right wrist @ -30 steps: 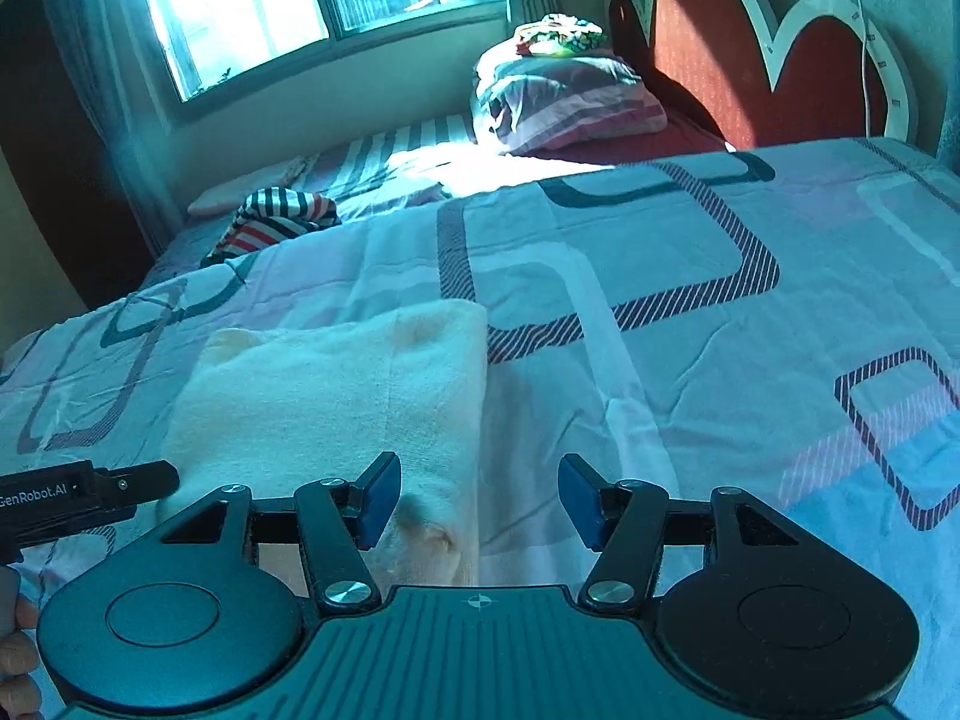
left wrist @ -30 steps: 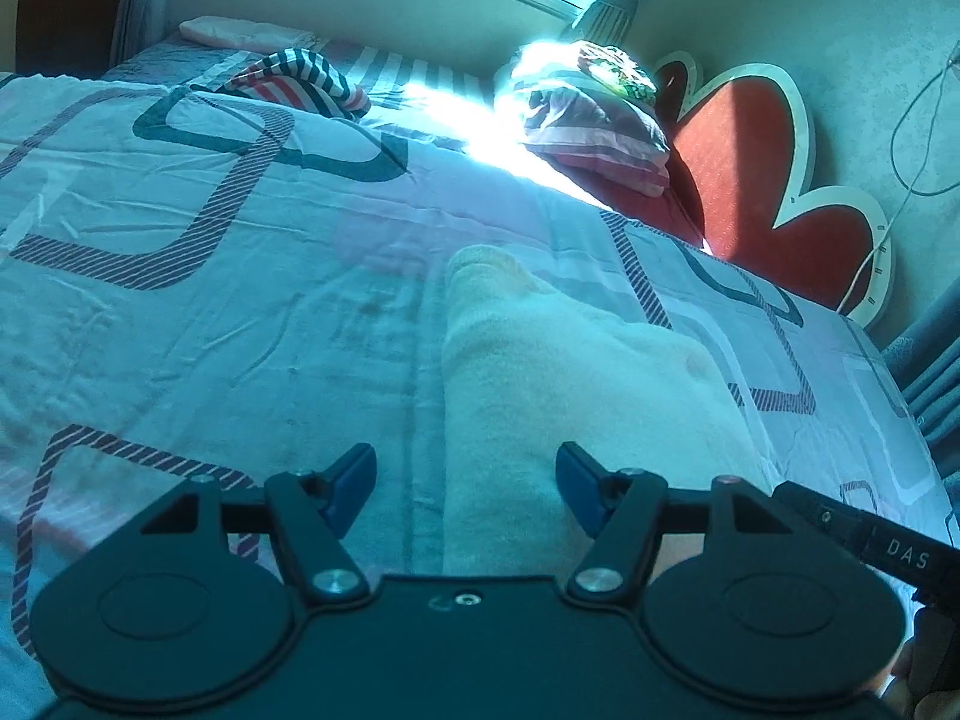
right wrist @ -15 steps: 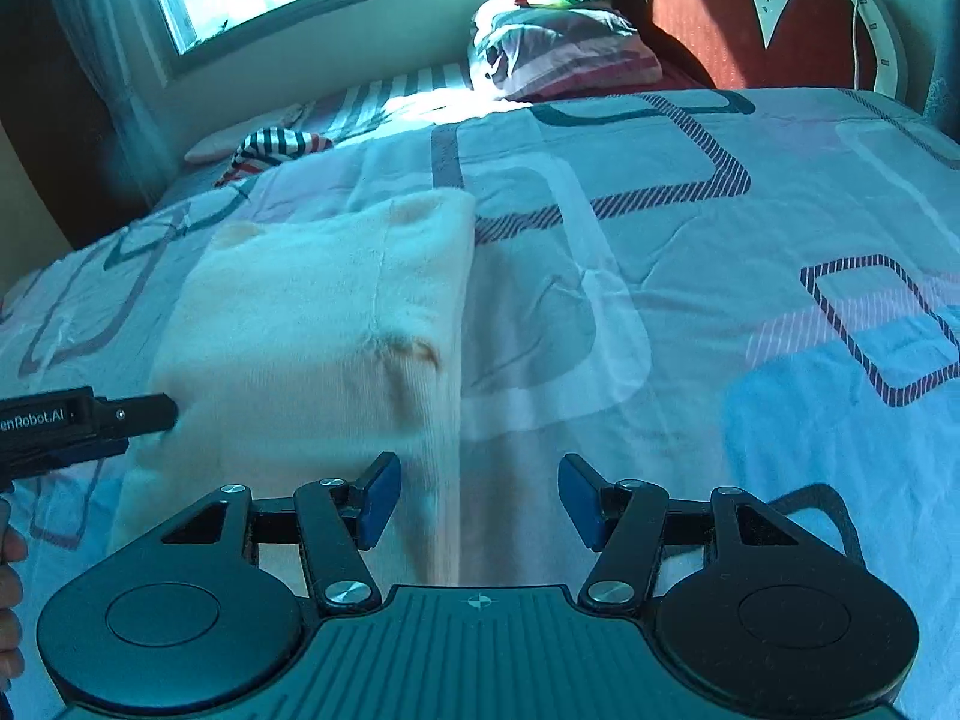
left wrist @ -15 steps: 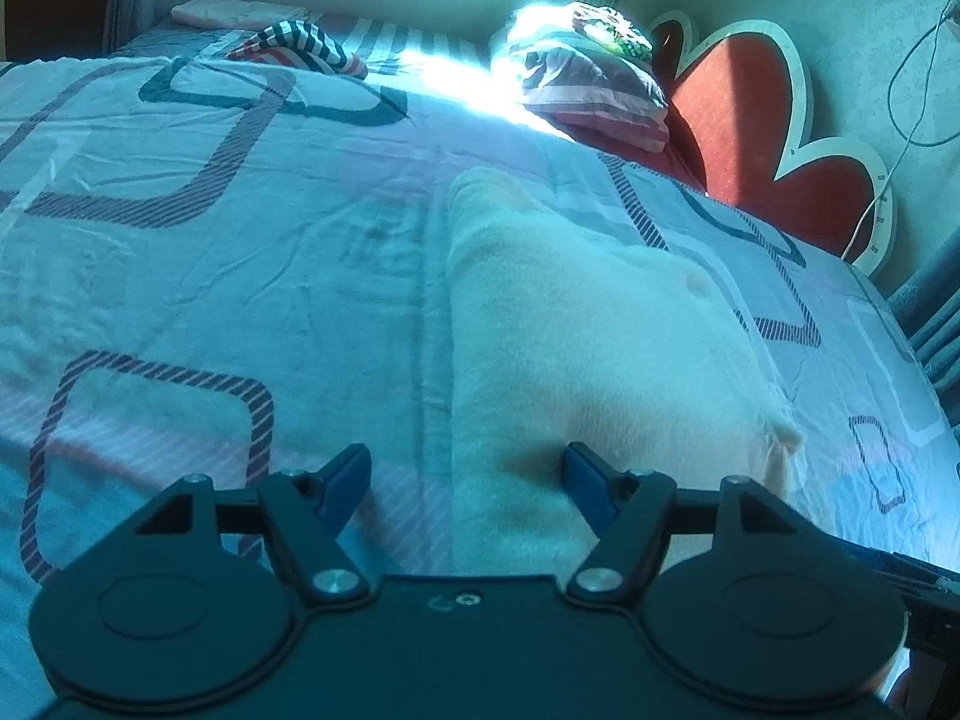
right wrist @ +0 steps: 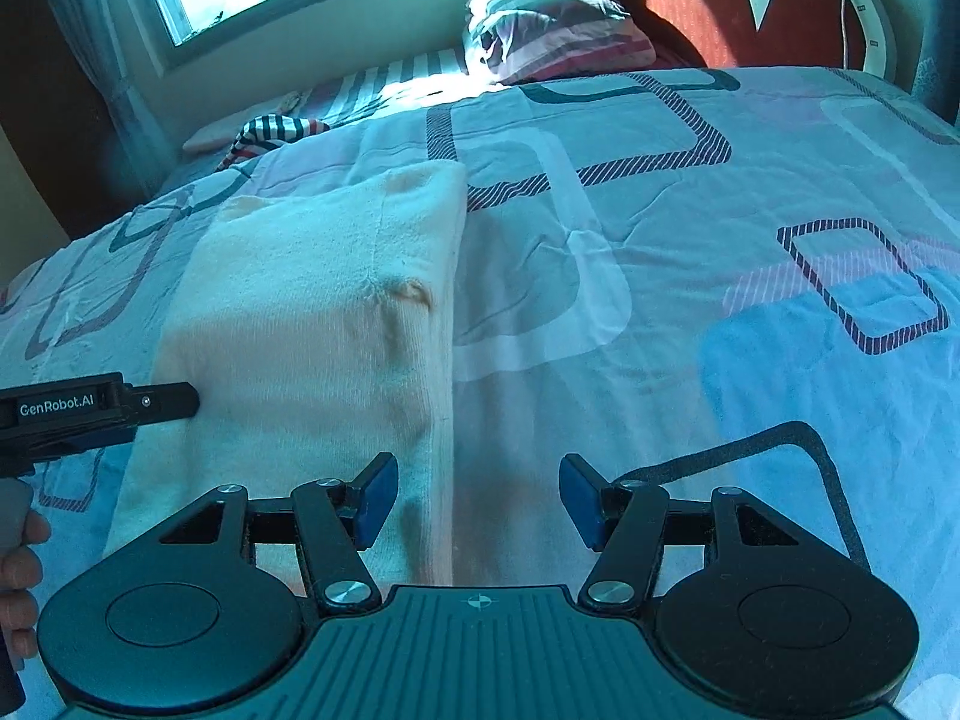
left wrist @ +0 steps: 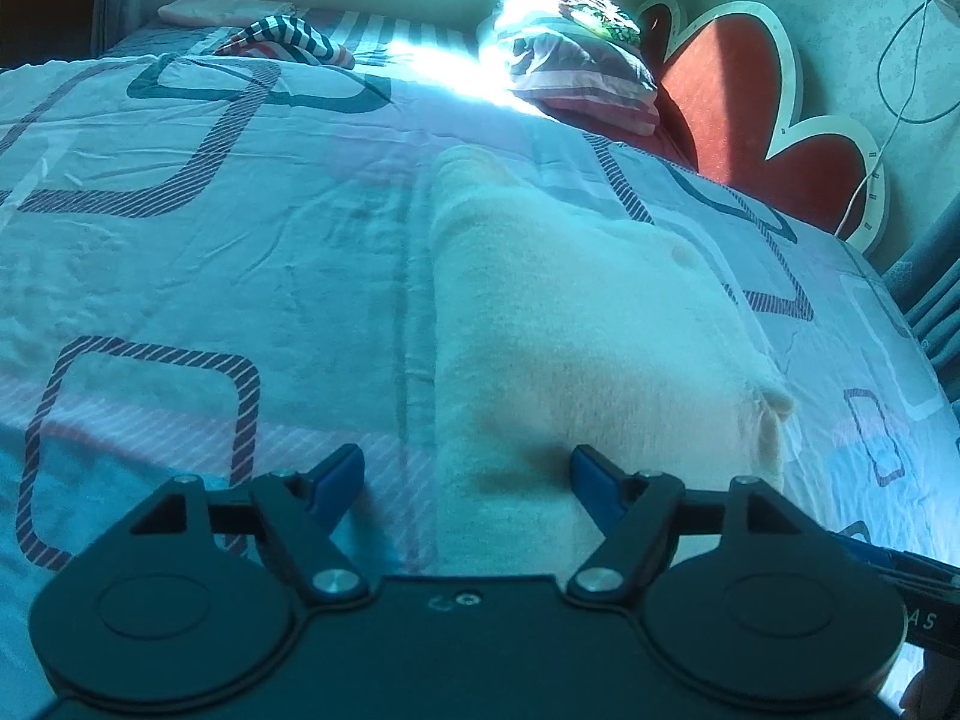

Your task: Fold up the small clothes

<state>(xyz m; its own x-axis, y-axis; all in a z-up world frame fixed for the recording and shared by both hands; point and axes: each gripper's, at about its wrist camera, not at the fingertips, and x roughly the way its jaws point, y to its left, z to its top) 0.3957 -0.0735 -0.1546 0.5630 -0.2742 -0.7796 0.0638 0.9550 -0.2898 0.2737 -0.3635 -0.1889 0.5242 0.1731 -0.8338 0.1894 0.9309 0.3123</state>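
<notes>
Cream cloth (left wrist: pixel 588 324) lies mid-frame, folded on the bed (left wrist: pixel 180 252). Left gripper (left wrist: pixel 467 471) just opened wider, holding nothing. Right gripper (right wrist: pixel 478 501) gapes empty too; next fold can start.

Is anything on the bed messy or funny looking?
Yes, a little. The folded cream garment has a puckered, brownish bump near its right edge, so it does not lie smooth. Farther back, a striped cloth sits crumpled in a heap, not folded. The bedspread is only slightly wrinkled.
</notes>
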